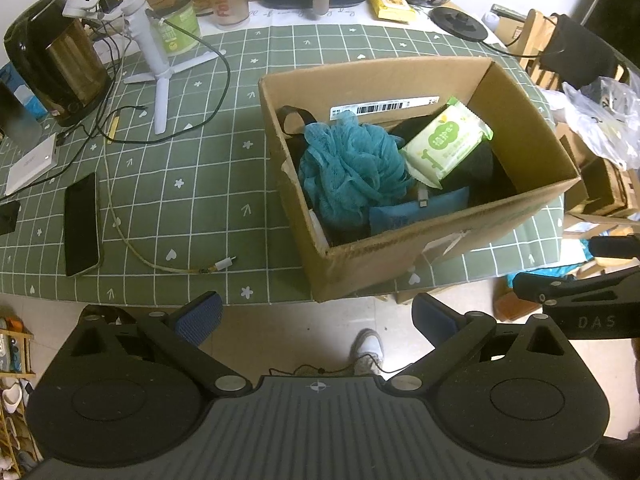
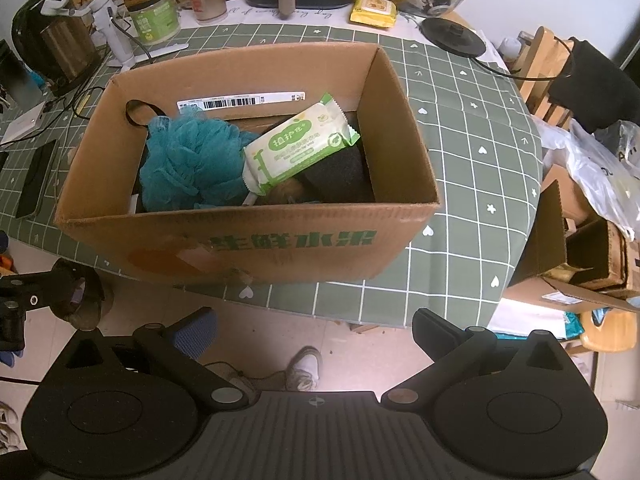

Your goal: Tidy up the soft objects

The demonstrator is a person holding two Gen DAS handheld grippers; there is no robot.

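Note:
An open cardboard box [image 1: 400, 252] [image 2: 248, 240] stands on the green checked tablecloth near the table's front edge. Inside lie a teal mesh bath sponge [image 1: 352, 168] [image 2: 188, 160], a green-and-white tissue pack [image 1: 446, 142] [image 2: 296, 144], dark cloth [image 2: 340, 176] and a blue pouch [image 1: 416, 210]. My left gripper [image 1: 316, 316] hangs open in front of the table edge, over the floor, with nothing between its fingers. My right gripper [image 2: 316, 328] is open too, below the box's front wall, also empty. The right gripper's black body shows at the right edge of the left wrist view.
On the tablecloth [image 1: 192, 184] left of the box lie a phone [image 1: 82, 226], a white cable [image 1: 160, 264], a white tripod [image 1: 154, 64] and a kettle [image 1: 56, 60]. Jars and a yellow pack [image 2: 374, 10] stand at the back. More boxes [image 2: 592, 256] and a plastic bag [image 2: 596, 172] sit right. A shoe [image 1: 368, 350] is on the floor.

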